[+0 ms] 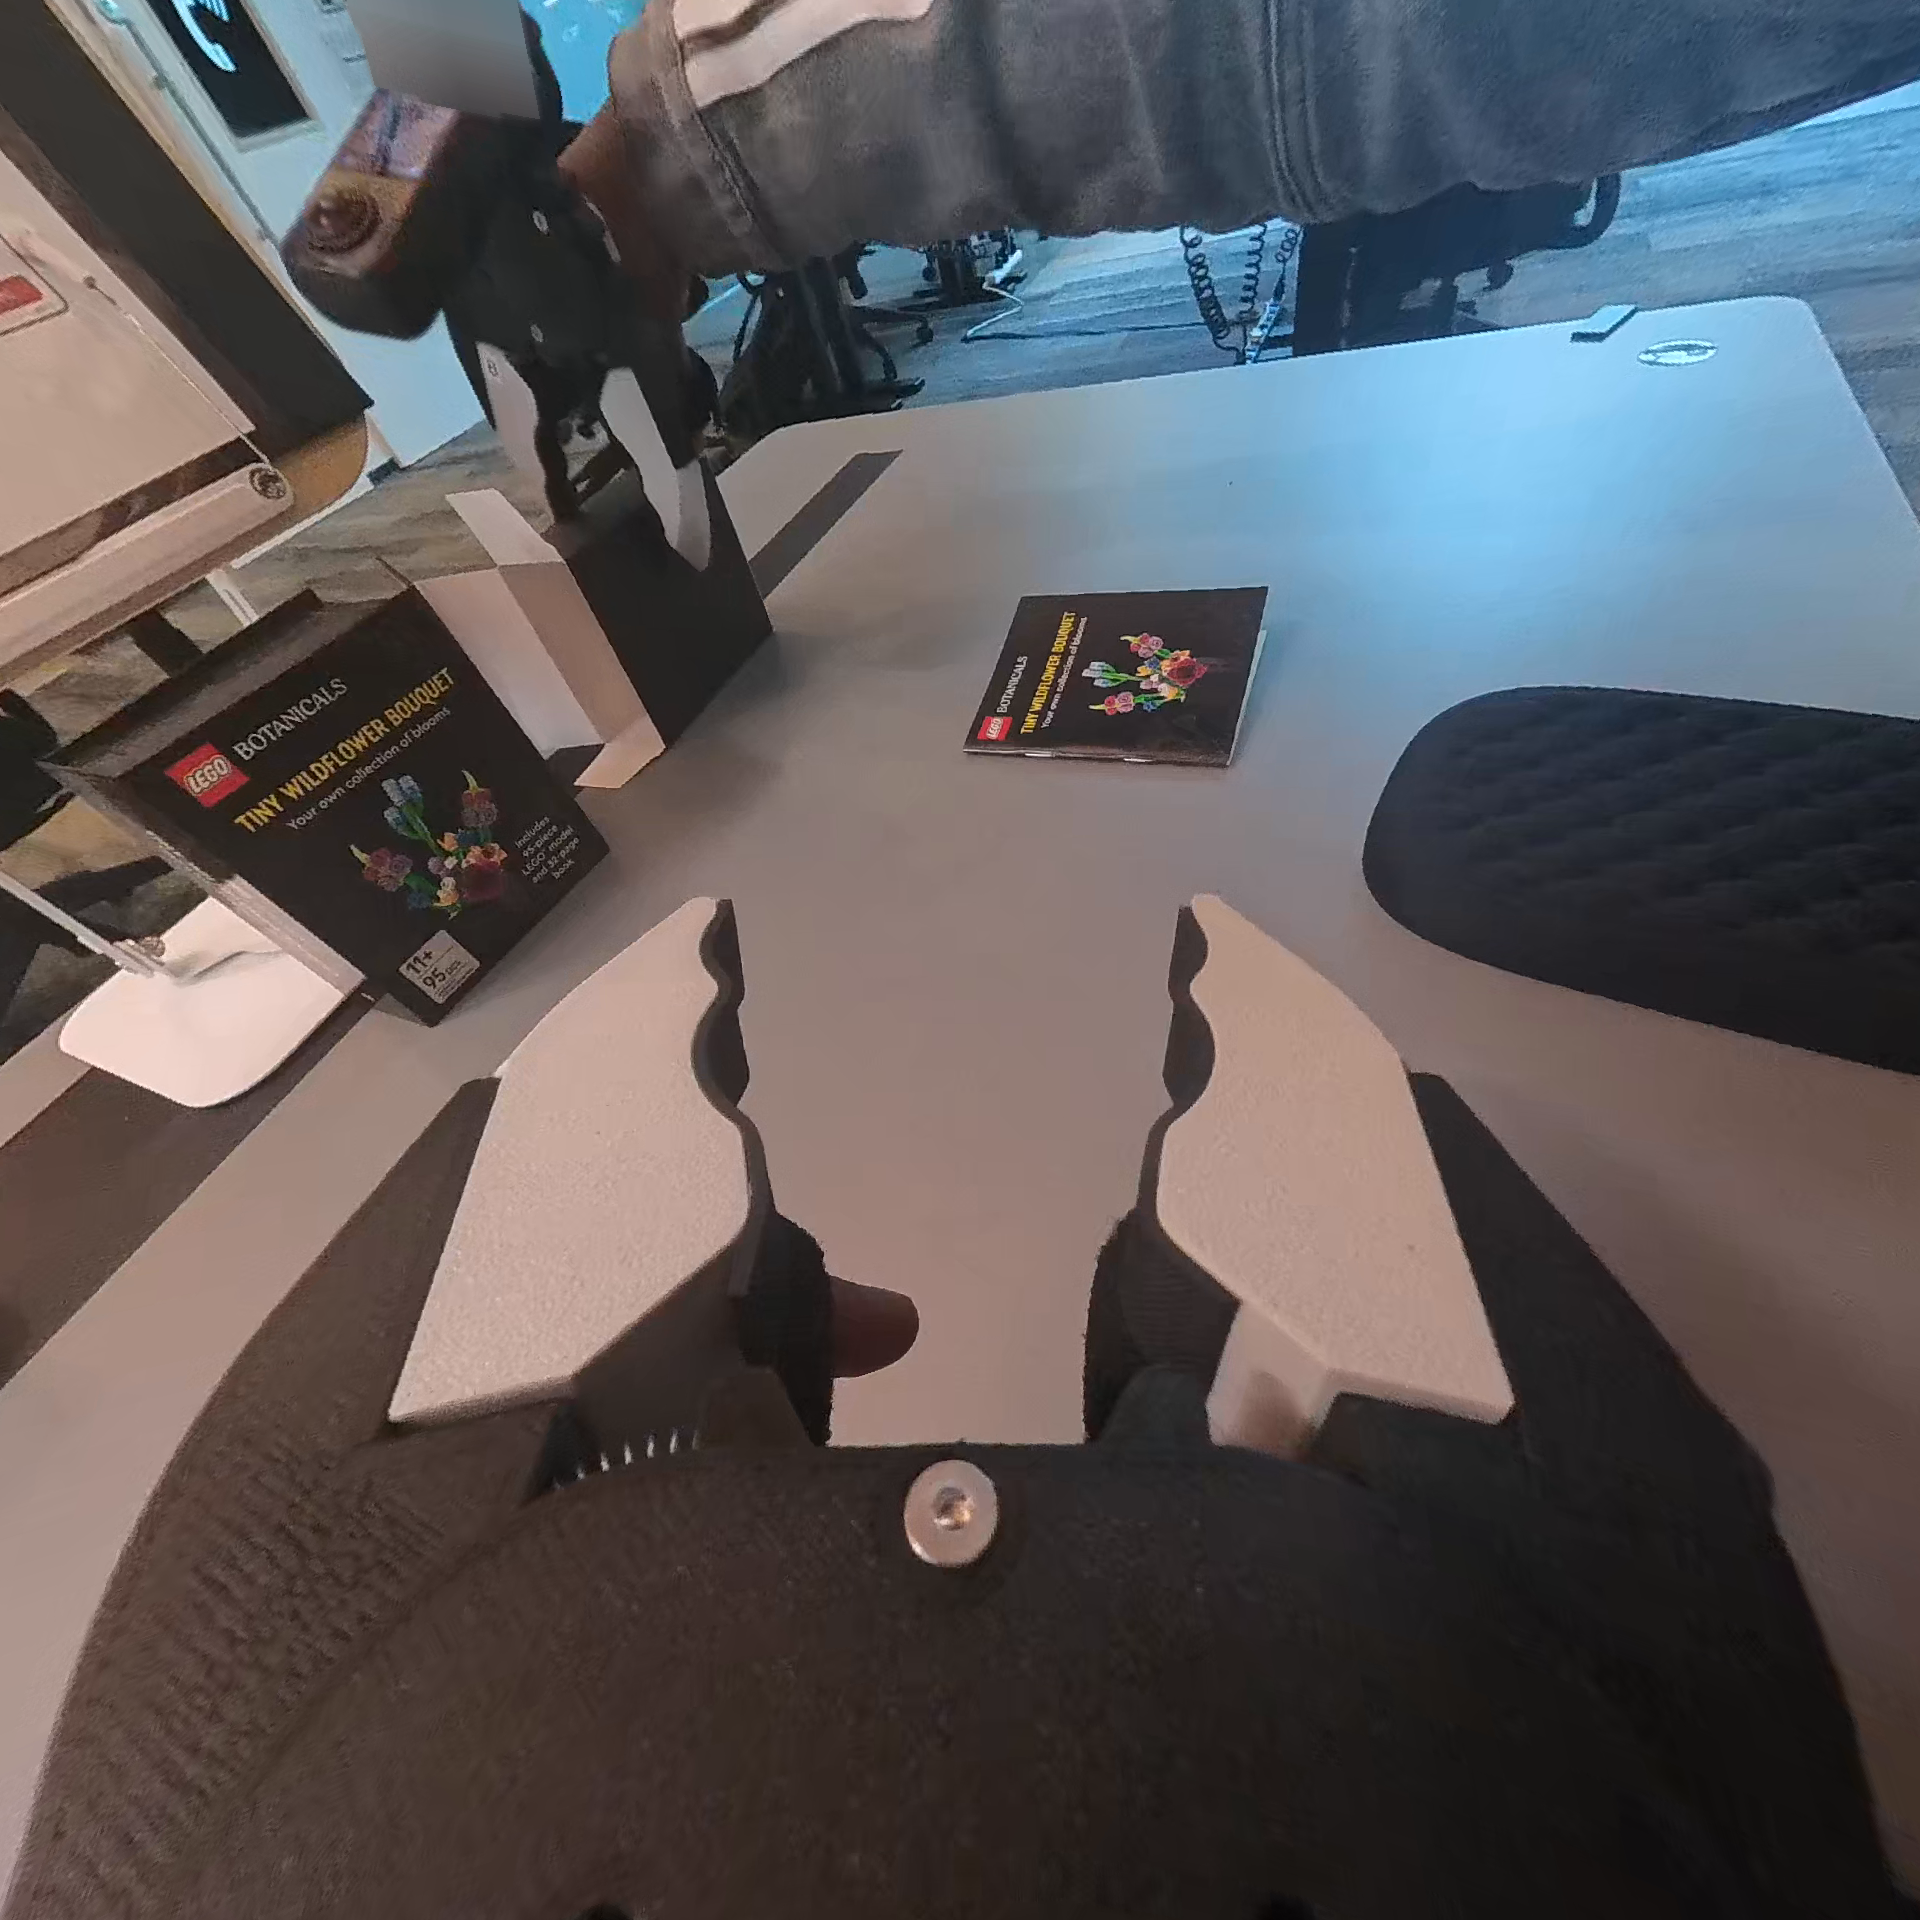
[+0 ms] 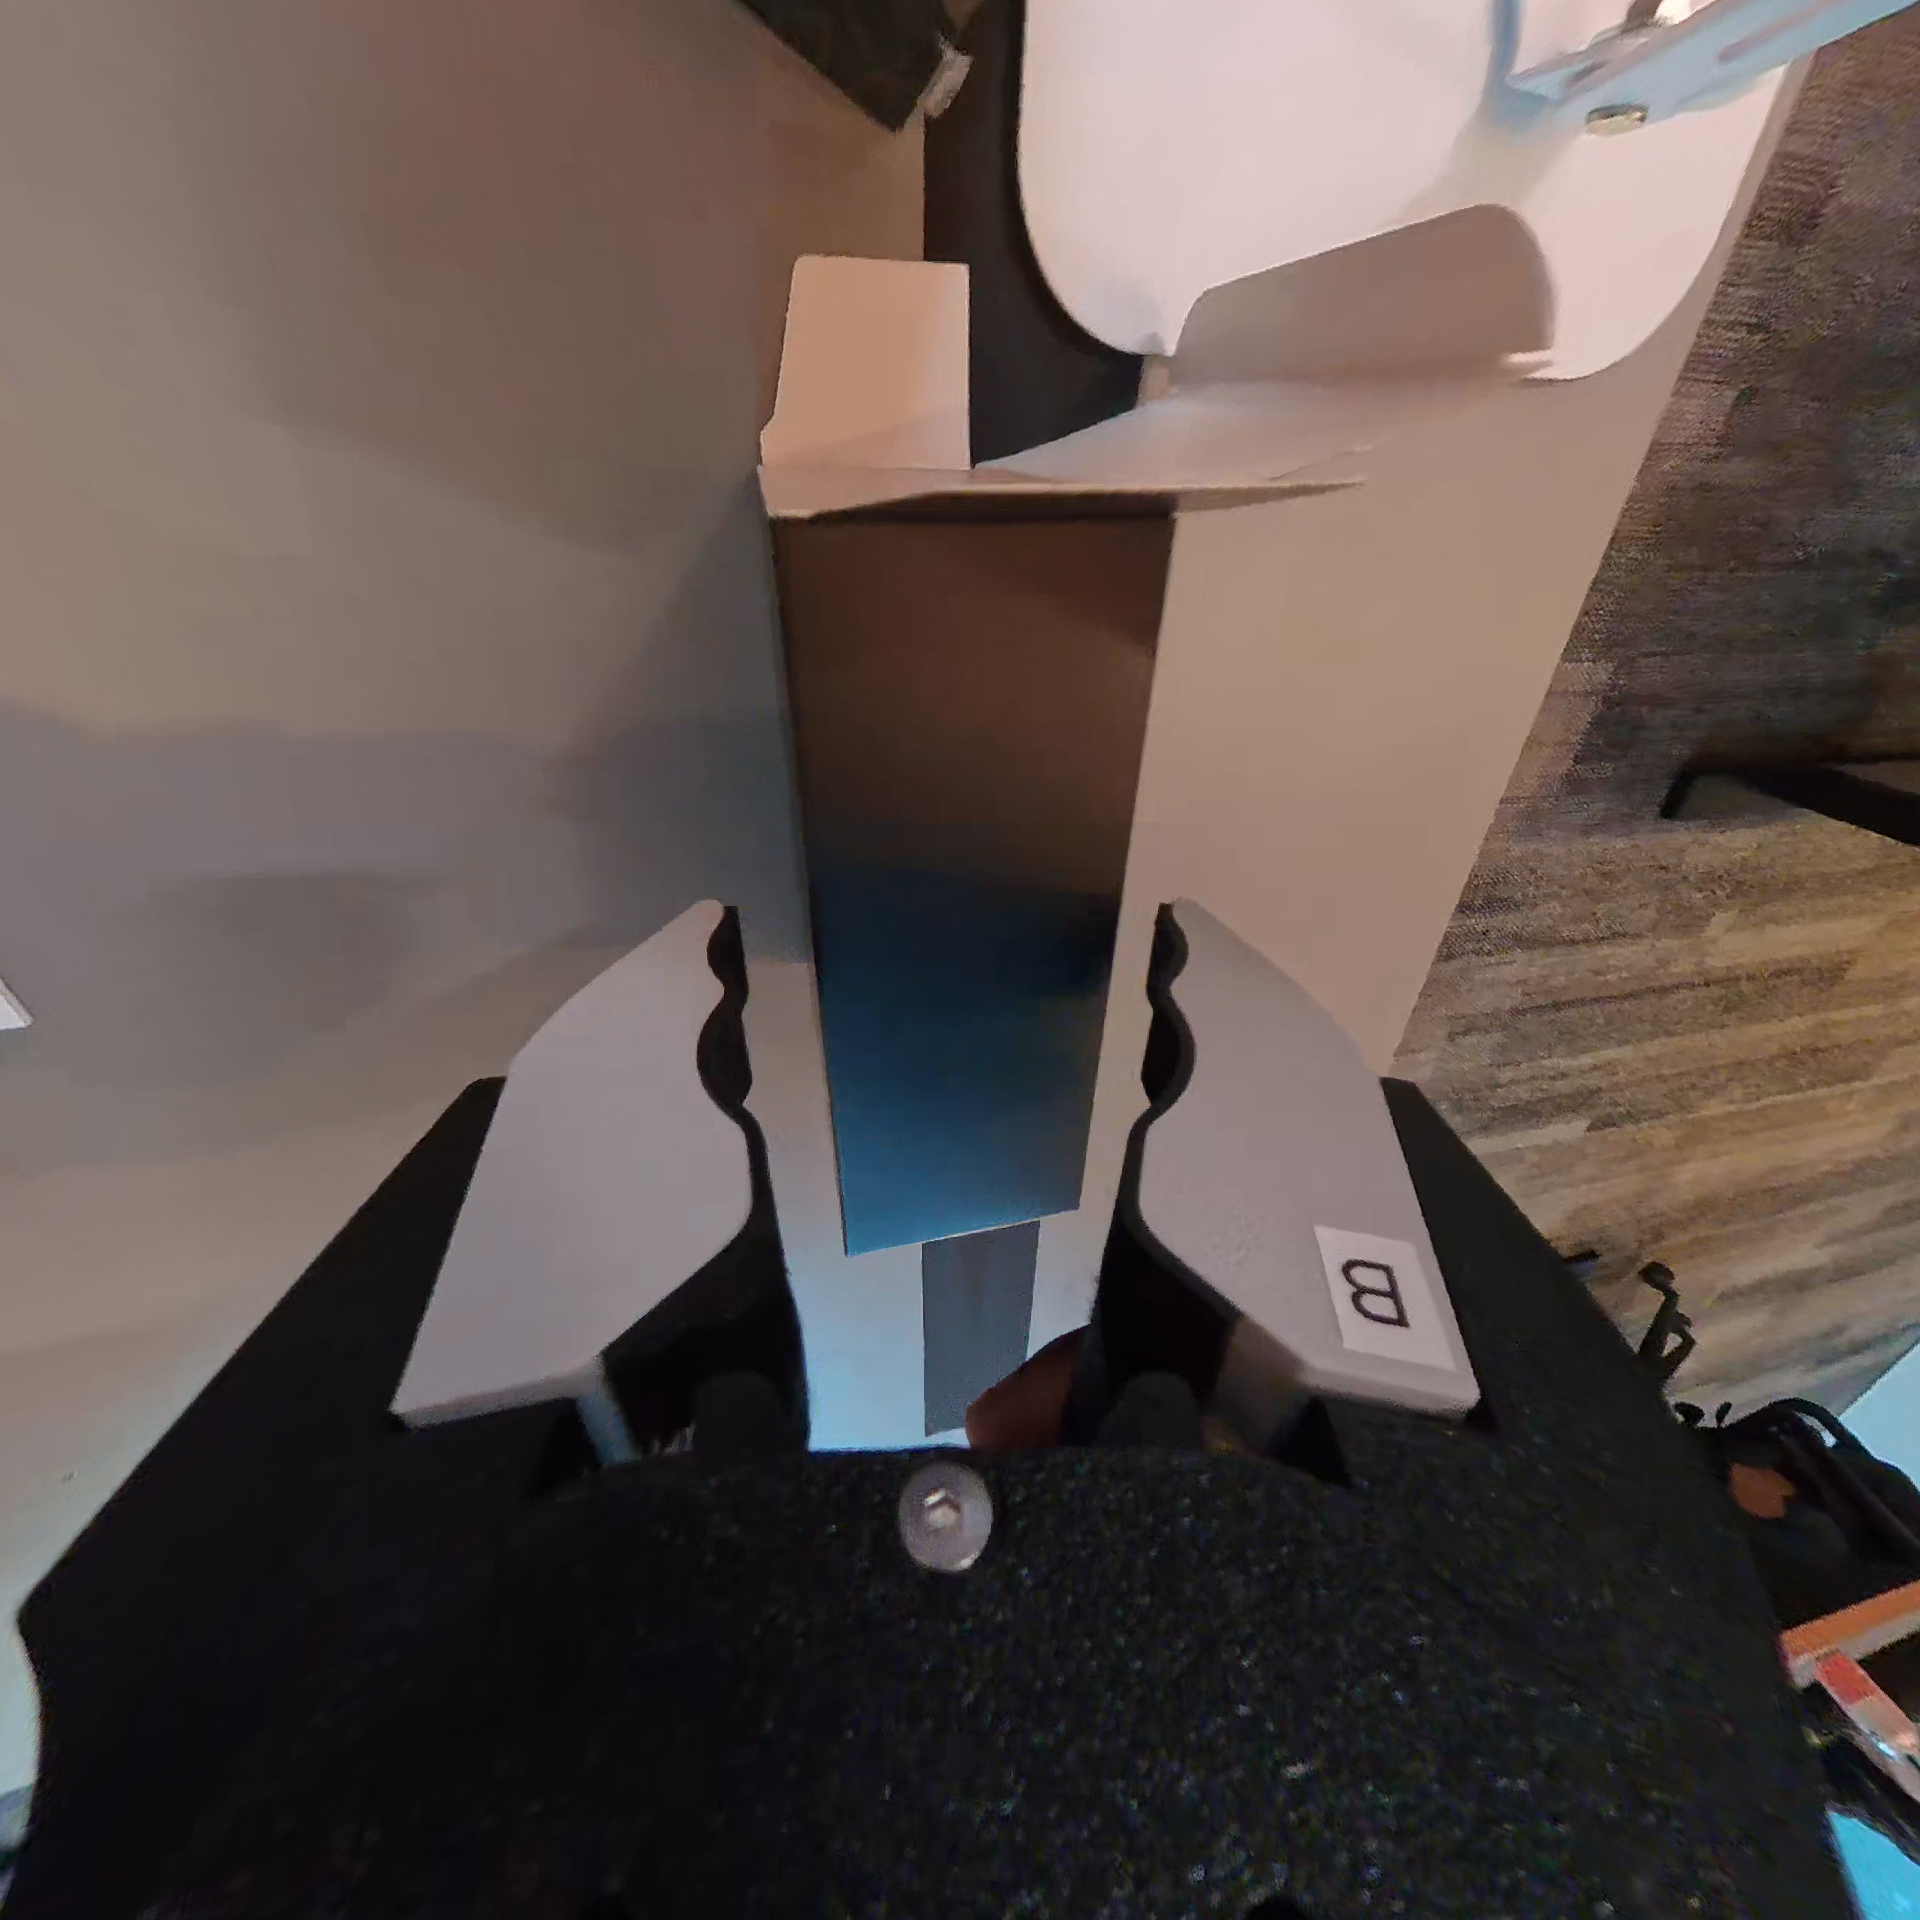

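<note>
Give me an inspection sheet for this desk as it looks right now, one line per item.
Surface: grey table, mostly bare.
Job's things: black box at left edge; open sleeve behind it; booklet lying flat.
Clutter: black cushion at right.
Tongs: left tongs open over bare table; right tongs open, straddling the sleeve, gaps both sides.
Cables: coiled cords beyond table.
Surroundings: office chairs, carpet, sleeve of a person.
</note>
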